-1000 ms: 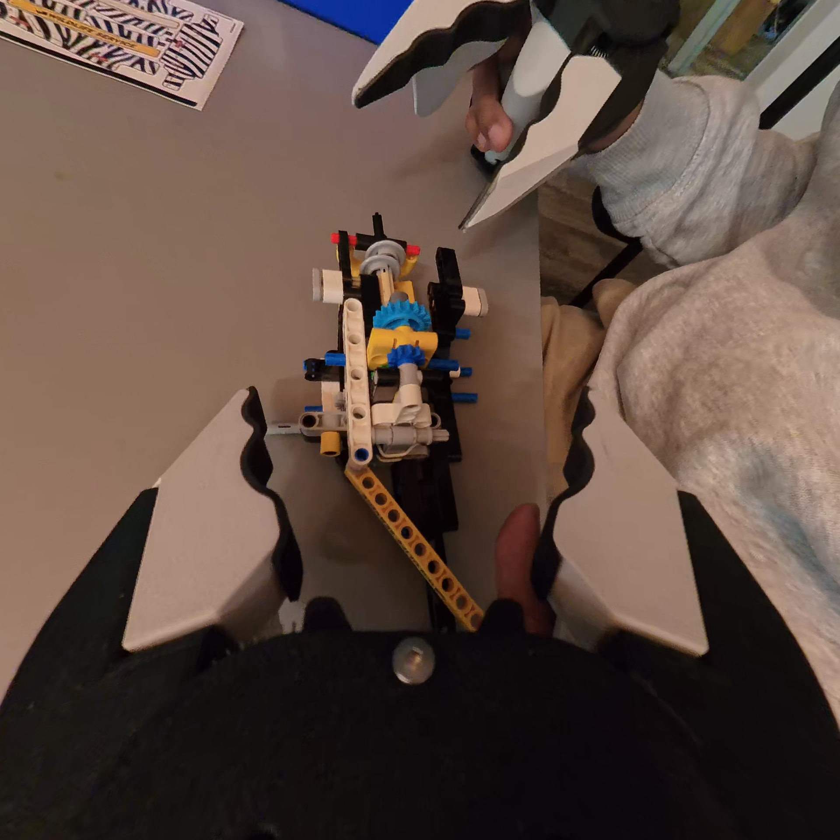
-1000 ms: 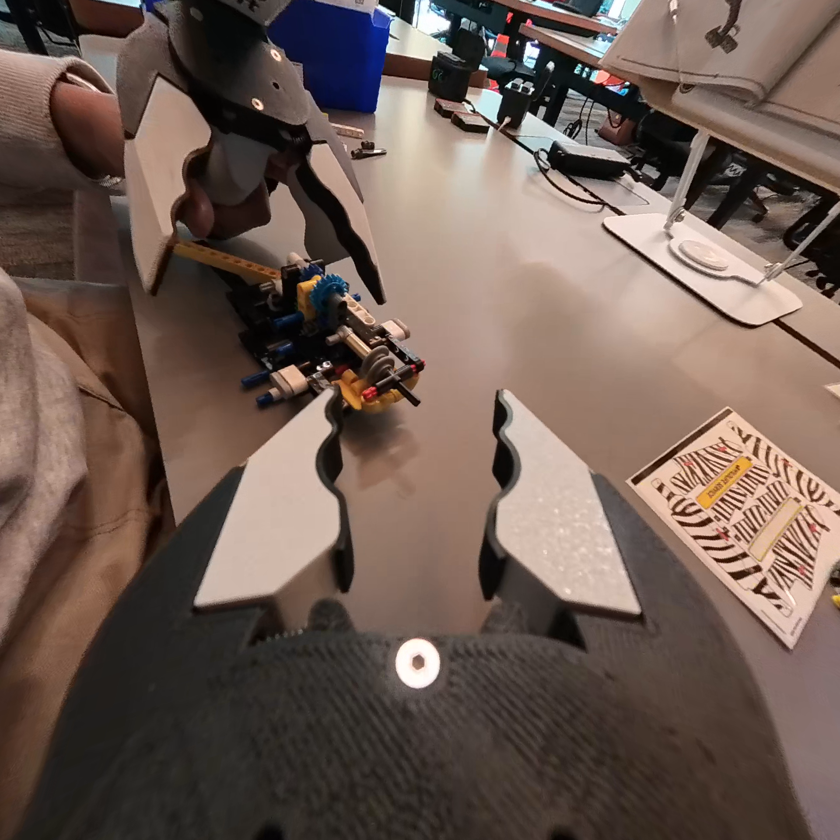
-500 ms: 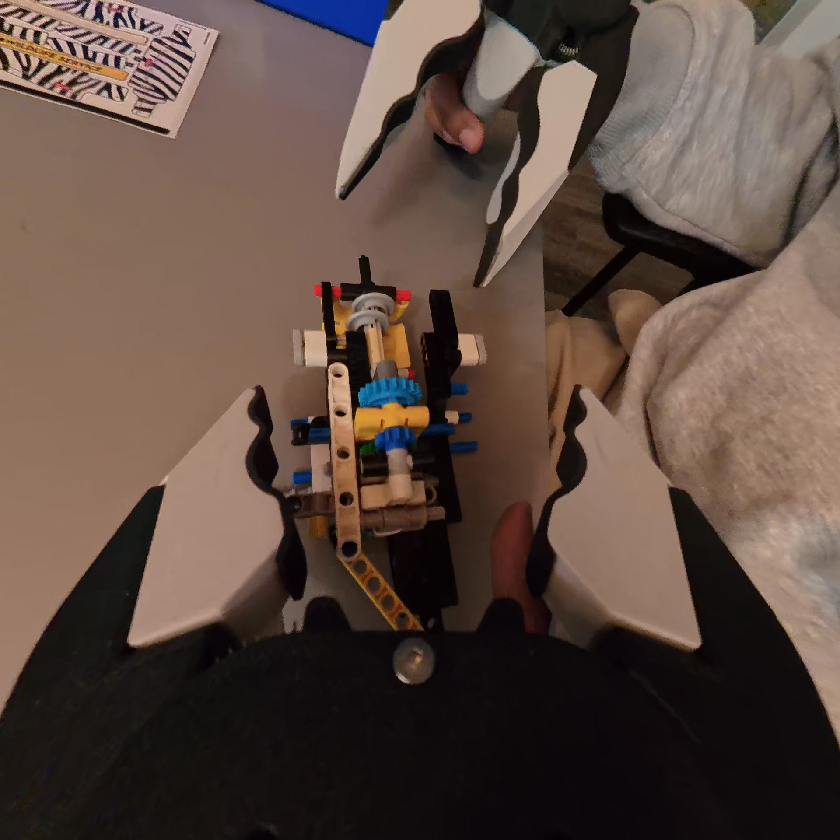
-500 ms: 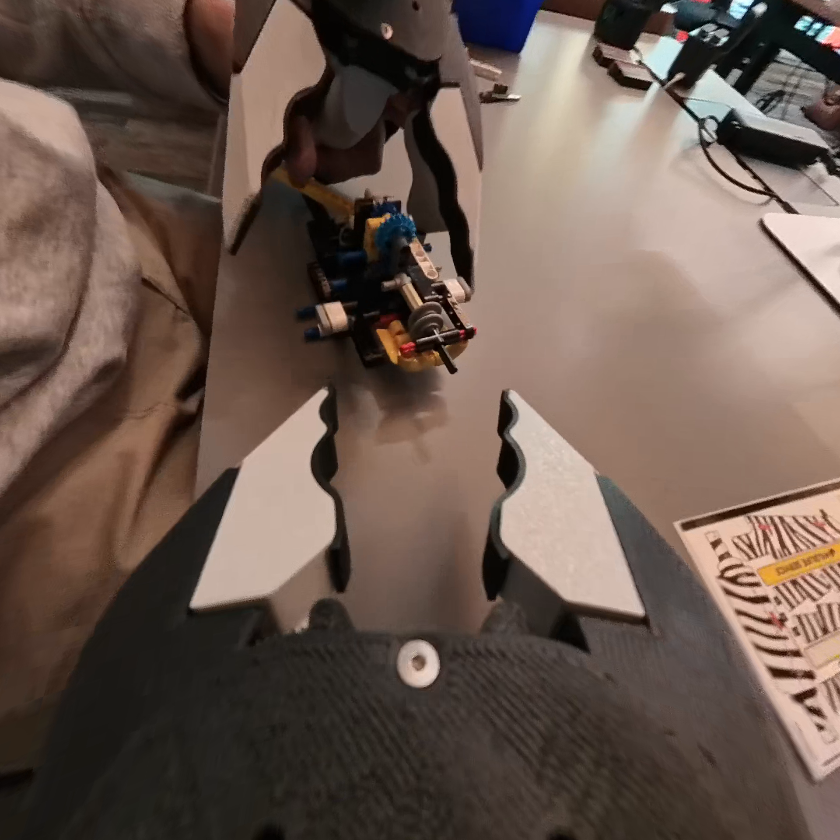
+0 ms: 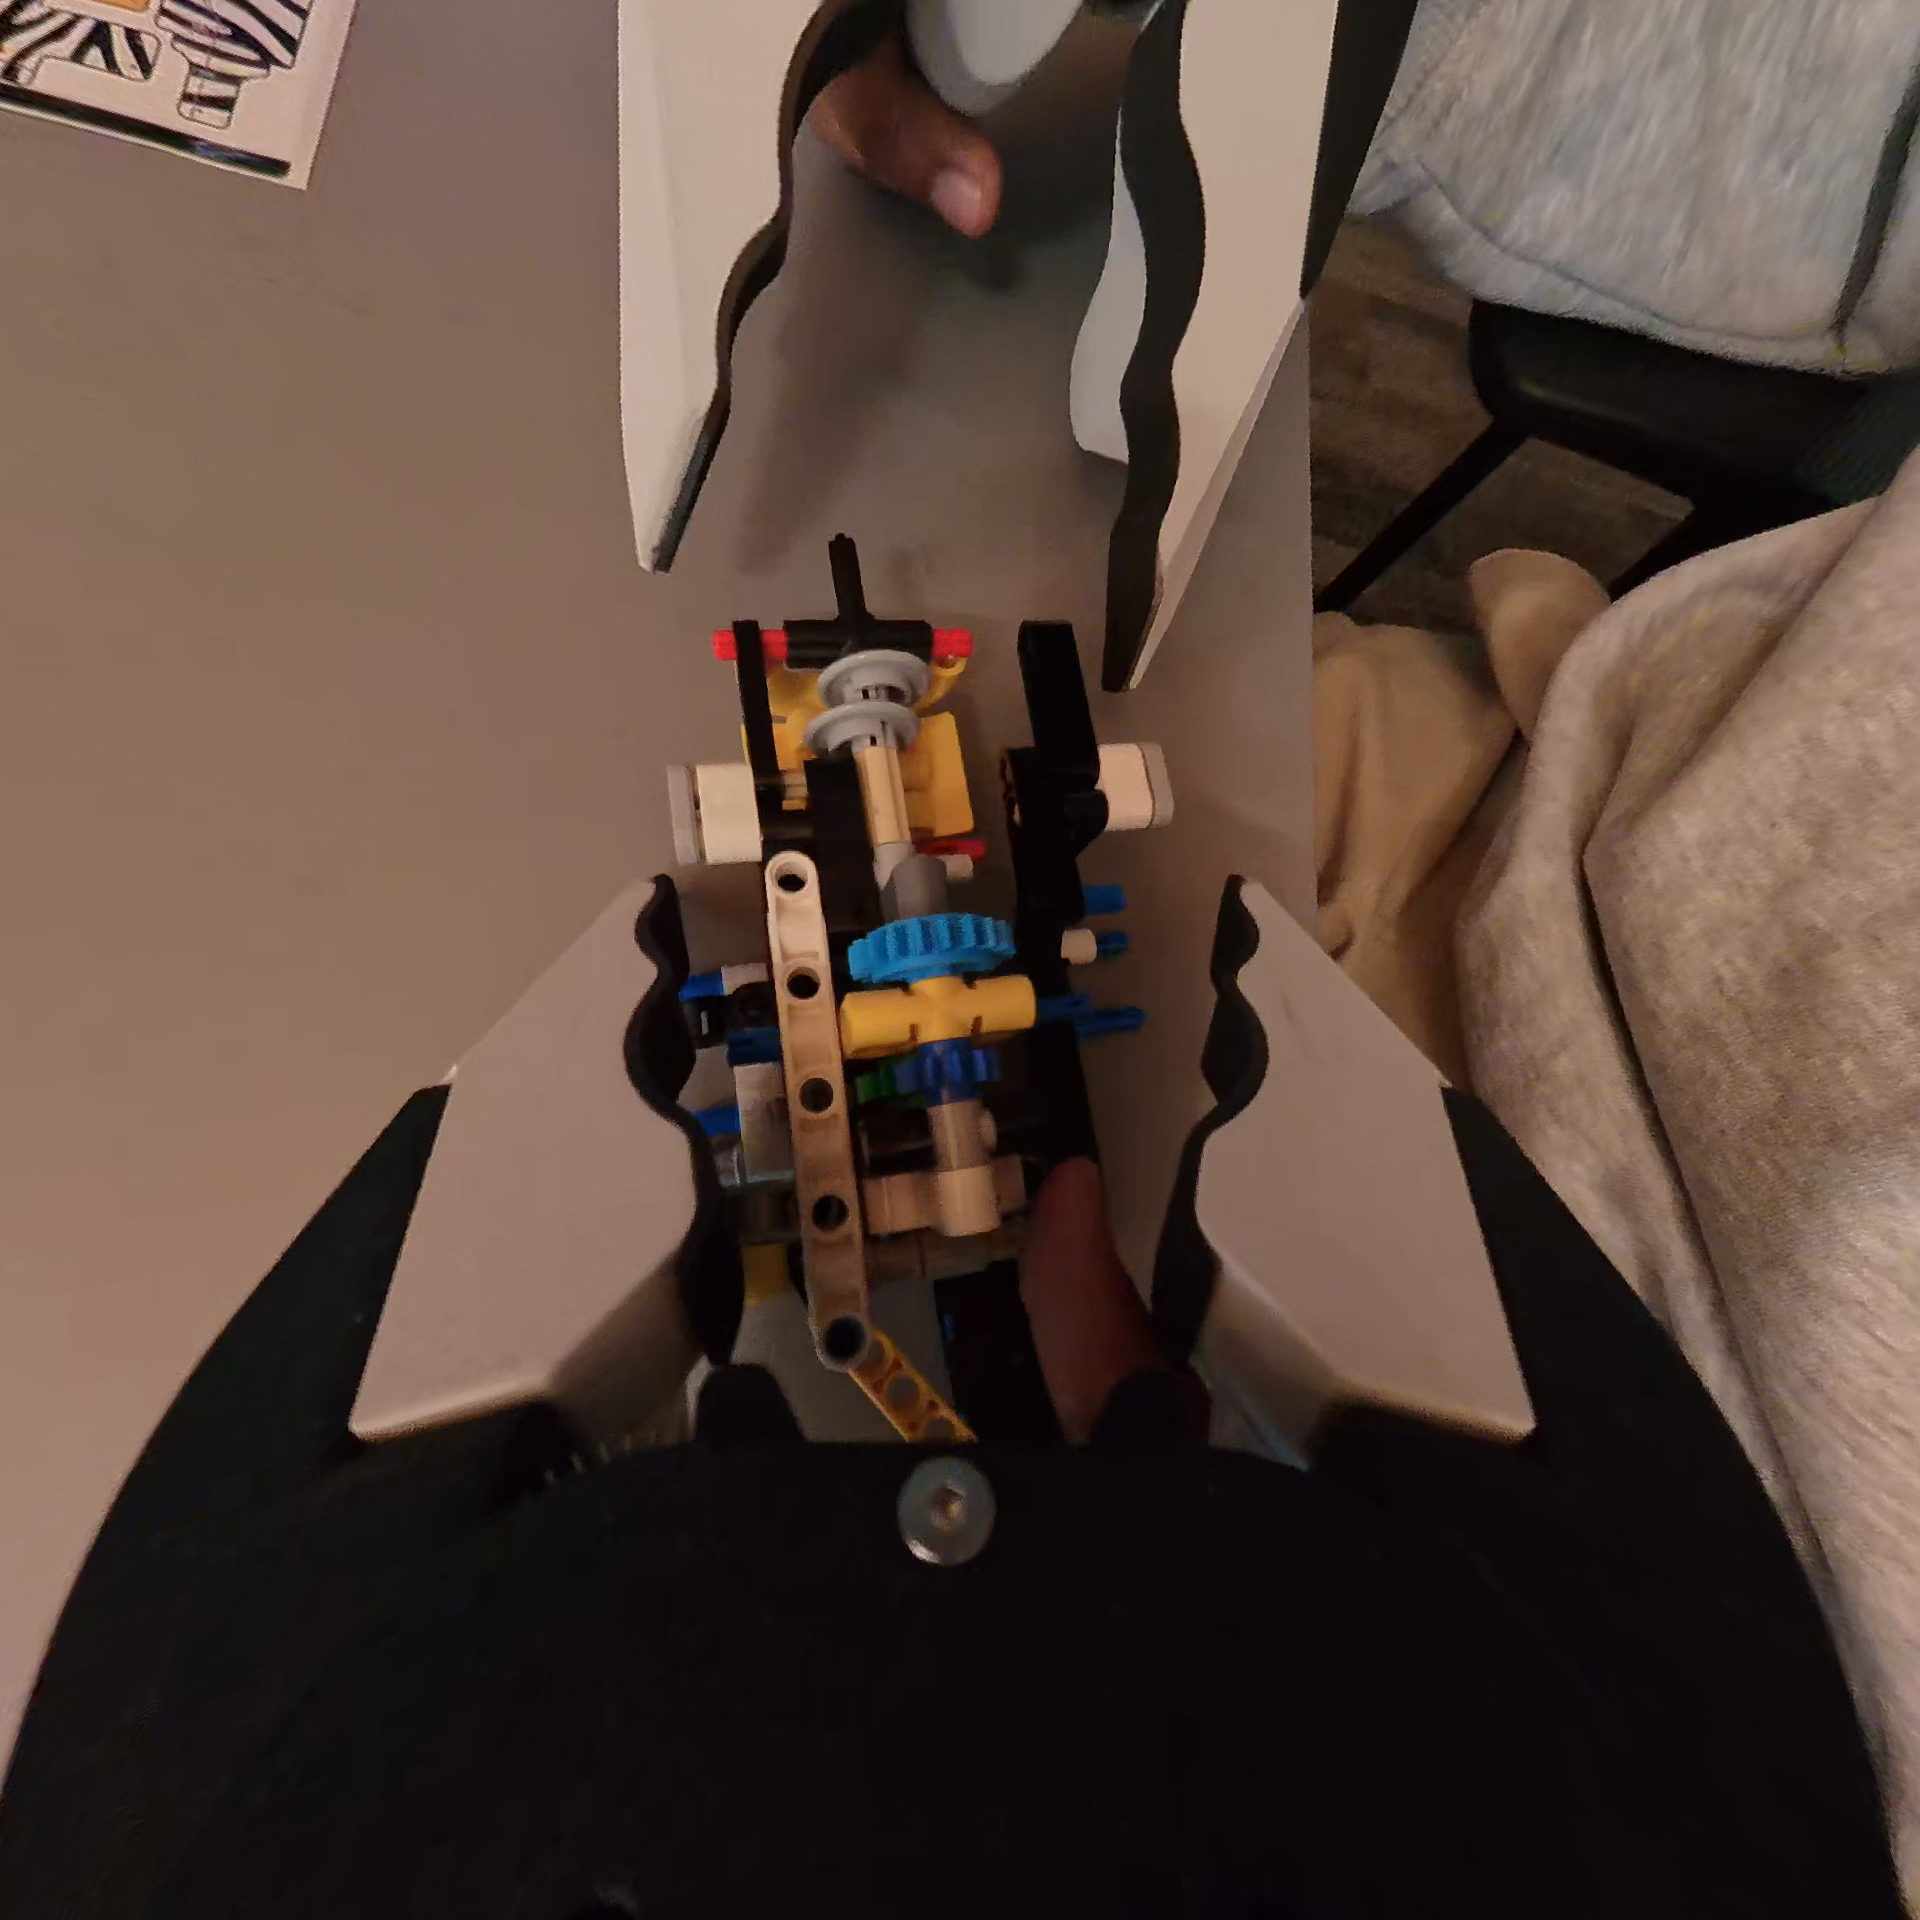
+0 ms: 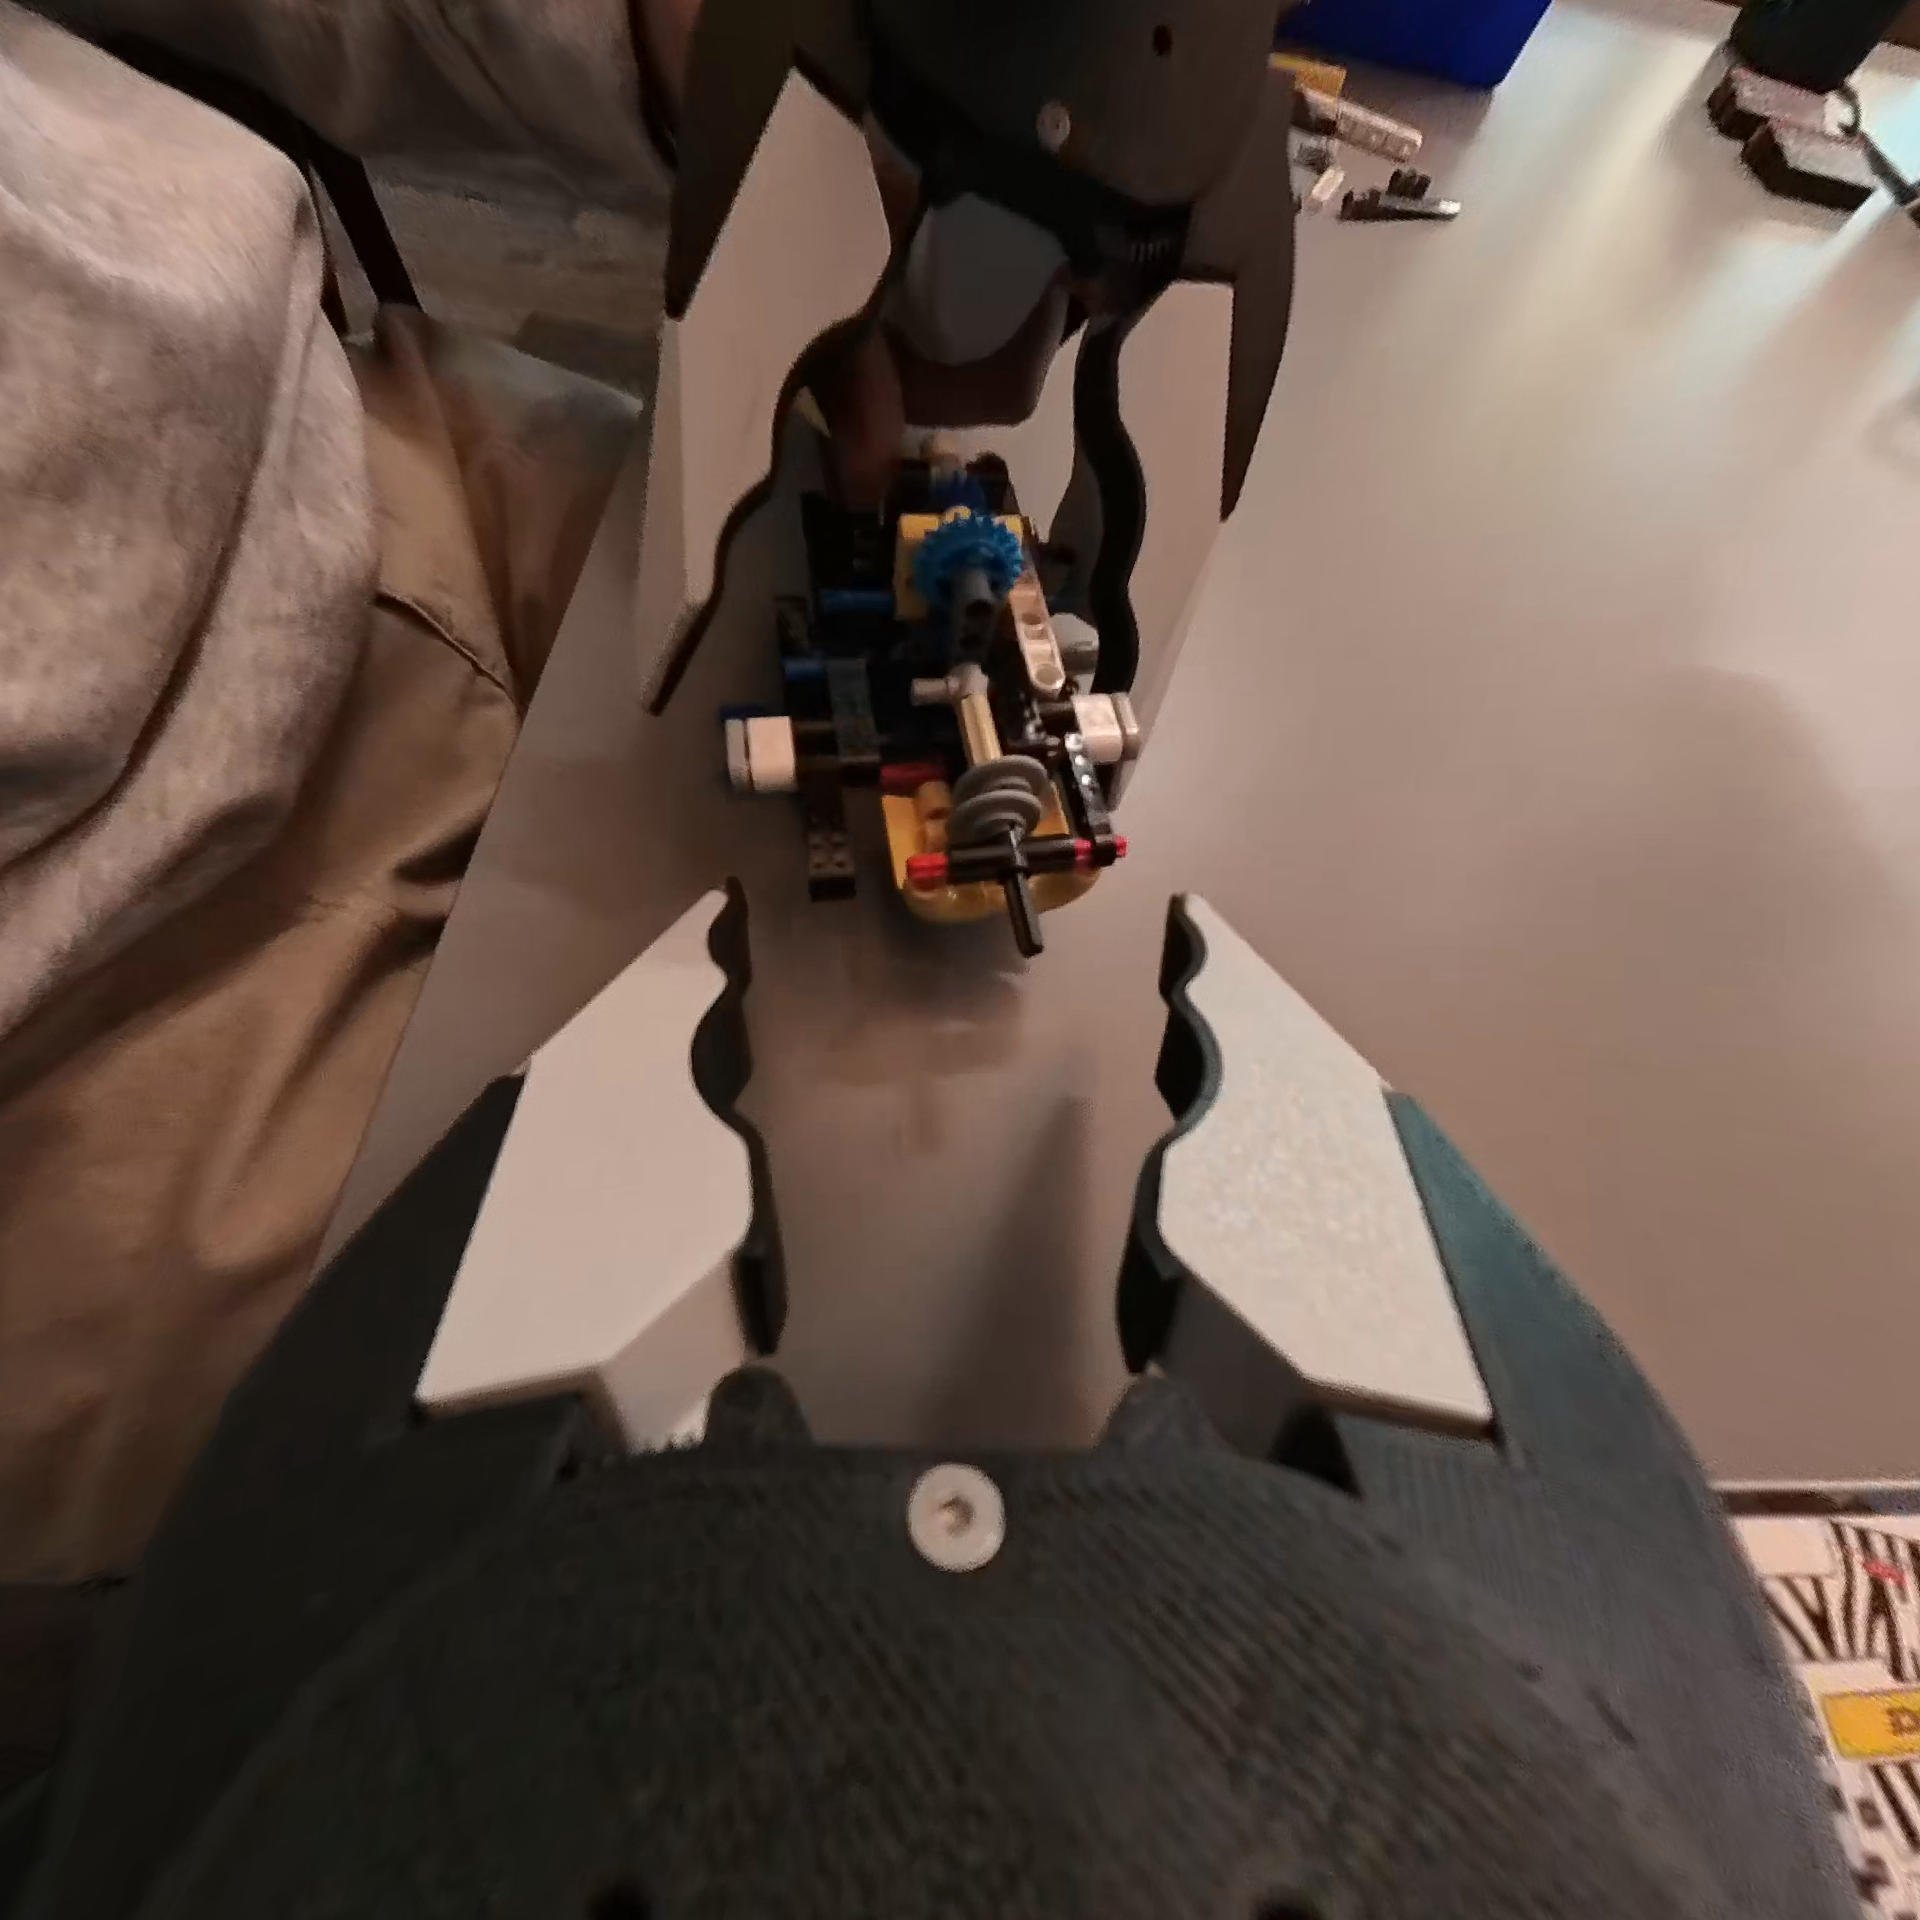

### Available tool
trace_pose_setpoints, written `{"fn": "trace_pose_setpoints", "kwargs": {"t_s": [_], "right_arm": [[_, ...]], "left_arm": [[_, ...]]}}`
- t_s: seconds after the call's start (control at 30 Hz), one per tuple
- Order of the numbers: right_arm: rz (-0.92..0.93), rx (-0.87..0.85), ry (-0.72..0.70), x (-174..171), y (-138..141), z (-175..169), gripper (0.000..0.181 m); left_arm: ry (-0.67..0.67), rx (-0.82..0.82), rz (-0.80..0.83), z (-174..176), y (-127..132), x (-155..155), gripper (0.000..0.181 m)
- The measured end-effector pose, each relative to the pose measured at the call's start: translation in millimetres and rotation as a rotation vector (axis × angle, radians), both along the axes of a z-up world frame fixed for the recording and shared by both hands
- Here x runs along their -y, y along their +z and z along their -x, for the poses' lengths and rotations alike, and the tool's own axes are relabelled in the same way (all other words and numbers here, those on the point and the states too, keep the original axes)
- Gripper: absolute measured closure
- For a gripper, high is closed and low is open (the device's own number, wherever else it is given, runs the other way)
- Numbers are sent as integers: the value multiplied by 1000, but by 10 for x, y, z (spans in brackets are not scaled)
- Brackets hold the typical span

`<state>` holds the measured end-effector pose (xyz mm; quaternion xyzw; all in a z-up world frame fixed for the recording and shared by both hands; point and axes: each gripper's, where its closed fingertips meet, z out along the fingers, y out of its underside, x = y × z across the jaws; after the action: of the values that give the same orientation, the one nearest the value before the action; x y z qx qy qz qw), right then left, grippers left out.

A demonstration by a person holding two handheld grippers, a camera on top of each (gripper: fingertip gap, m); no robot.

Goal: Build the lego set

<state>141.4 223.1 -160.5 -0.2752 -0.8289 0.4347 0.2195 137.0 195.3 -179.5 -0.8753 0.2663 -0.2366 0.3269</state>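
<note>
The lego model [image 5: 894, 956], a black frame with blue gears, yellow blocks, white pins and a tan beam, lies on the grey table [image 5: 312, 623] near its edge. My left gripper [image 5: 945, 894] is open and straddles the model's rear half; I cannot tell whether a finger touches it. A person's fingertip [image 5: 1070, 1278] shows between the jaws. My right gripper [image 6: 956, 914] is open and empty, just short of the model's front axle [image 6: 1013, 862]. It also shows in the left wrist view [image 5: 883, 613], facing the model. The left gripper [image 6: 894, 696] shows around the model's far end [image 6: 935, 582].
A zebra-striped sticker sheet [image 5: 156, 73] lies at the far left, also in the right wrist view [image 6: 1849, 1662]. The table edge [image 5: 1304, 727] runs beside the model, with a person's grey sleeve and lap [image 5: 1662, 935] past it. Loose parts [image 6: 1361, 177] lie farther back. Tip to tip, the grippers are about 5 centimetres apart.
My left gripper has moved forward so its open fingers now straddle the model. My right gripper has swung in line with the model and come closer to its front end.
</note>
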Motion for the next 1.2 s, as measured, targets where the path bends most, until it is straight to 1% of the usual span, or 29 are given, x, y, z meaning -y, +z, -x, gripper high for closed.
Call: {"fn": "trace_pose_setpoints", "kwargs": {"t_s": [0.03,0.17,0.33,0.7,0.83,0.93,1.0,1.07,1.2], "right_arm": [[10,-3,5,5,24,9,105],[10,-6,14,7,63,45,113],[19,-12,40,41,80,53,134],[11,-6,33,36,36,80,135],[12,-8,31,38,35,86,135],[13,-9,30,38,34,89,135],[11,-9,30,36,32,90,134],[9,-10,26,30,30,94,131],[13,-9,14,7,34,99,127]], "left_arm": [[-1,9,0,1,9,-3,81],[-7,49,-5,-7,62,-10,84],[-13,35,-2,-5,38,-7,85],[-36,60,10,-47,18,18,85],[-51,82,41,-74,20,58,74],[-50,101,49,-42,81,106,67],[-29,105,43,18,132,129,66],[-6,88,40,89,147,167,65],[34,-4,39,188,69,264,64]]}}
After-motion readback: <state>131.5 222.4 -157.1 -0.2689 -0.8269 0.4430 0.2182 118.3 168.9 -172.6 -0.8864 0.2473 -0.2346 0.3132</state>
